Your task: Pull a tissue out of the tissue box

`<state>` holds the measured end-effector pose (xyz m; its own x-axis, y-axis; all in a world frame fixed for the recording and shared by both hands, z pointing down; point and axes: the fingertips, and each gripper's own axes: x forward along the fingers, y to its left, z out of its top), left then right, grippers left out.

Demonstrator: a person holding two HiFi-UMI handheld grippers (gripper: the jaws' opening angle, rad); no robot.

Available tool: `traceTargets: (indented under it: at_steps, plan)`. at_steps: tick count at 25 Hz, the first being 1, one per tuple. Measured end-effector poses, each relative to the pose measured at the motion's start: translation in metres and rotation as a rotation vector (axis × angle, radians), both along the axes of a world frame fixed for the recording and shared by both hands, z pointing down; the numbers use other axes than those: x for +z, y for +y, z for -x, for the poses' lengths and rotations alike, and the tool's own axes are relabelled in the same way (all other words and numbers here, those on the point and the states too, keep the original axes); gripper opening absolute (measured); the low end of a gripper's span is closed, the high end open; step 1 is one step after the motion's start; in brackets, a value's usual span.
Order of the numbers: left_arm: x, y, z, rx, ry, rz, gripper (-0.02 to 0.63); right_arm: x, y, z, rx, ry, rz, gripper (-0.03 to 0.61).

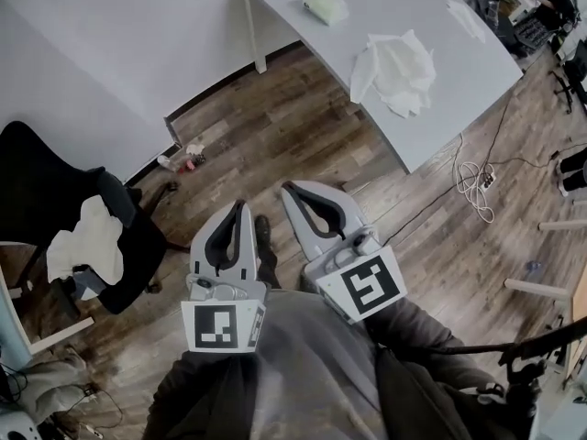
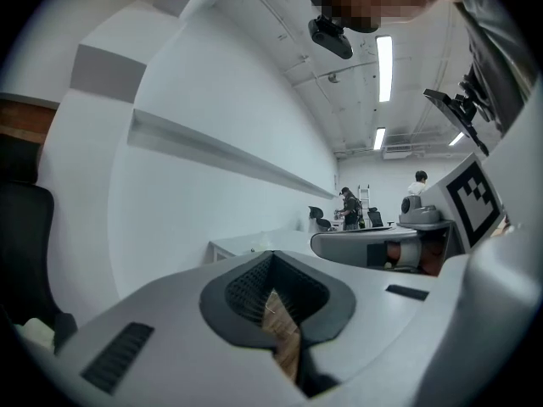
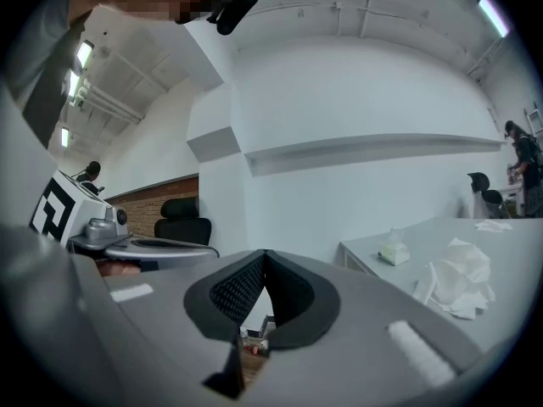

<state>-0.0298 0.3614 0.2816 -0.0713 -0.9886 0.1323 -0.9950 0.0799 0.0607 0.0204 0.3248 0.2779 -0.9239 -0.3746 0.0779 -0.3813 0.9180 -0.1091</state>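
The tissue box [image 1: 326, 3], a small pale pack with a tissue sticking up, sits near the far edge of the white table [image 1: 477, 81]. In the right gripper view the tissue box [image 3: 393, 252] stands well ahead and to the right. A heap of loose tissues [image 1: 396, 70] lies on the table nearer me. Both grippers hang close to my body over the wooden floor, far from the table. My left gripper [image 1: 242, 205] is shut and holds nothing. Beside it, my right gripper [image 1: 287, 189] is also shut and empty, jaws level.
A black office chair [image 1: 55, 200] with a white cloth [image 1: 87, 241] on it stands at the left. Cables [image 1: 472, 186] trail on the floor below the table's near corner. Small items [image 1: 183, 160] lie by the wall. People and desks are at the far right.
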Motion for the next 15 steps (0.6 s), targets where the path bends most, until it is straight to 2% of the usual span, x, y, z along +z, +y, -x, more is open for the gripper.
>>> traceTargets:
  at_steps: [4,8,12,15]
  plan:
    - [-0.003,-0.046,0.058,0.014,0.005,-0.020,-0.003,-0.002,-0.044,0.050,0.033,0.008,0.006,0.003]
    - [-0.016,-0.092,0.109,0.070,0.006,-0.039,-0.003,-0.022,-0.092,0.097,0.106,-0.005,-0.026,0.003]
    - [-0.028,-0.128,0.141,0.116,0.010,-0.050,-0.003,-0.040,-0.126,0.126,0.149,-0.003,-0.060,0.003]
    - [-0.031,-0.151,0.150,0.157,0.011,-0.067,-0.003,-0.048,-0.148,0.135,0.193,-0.005,-0.071,0.003]
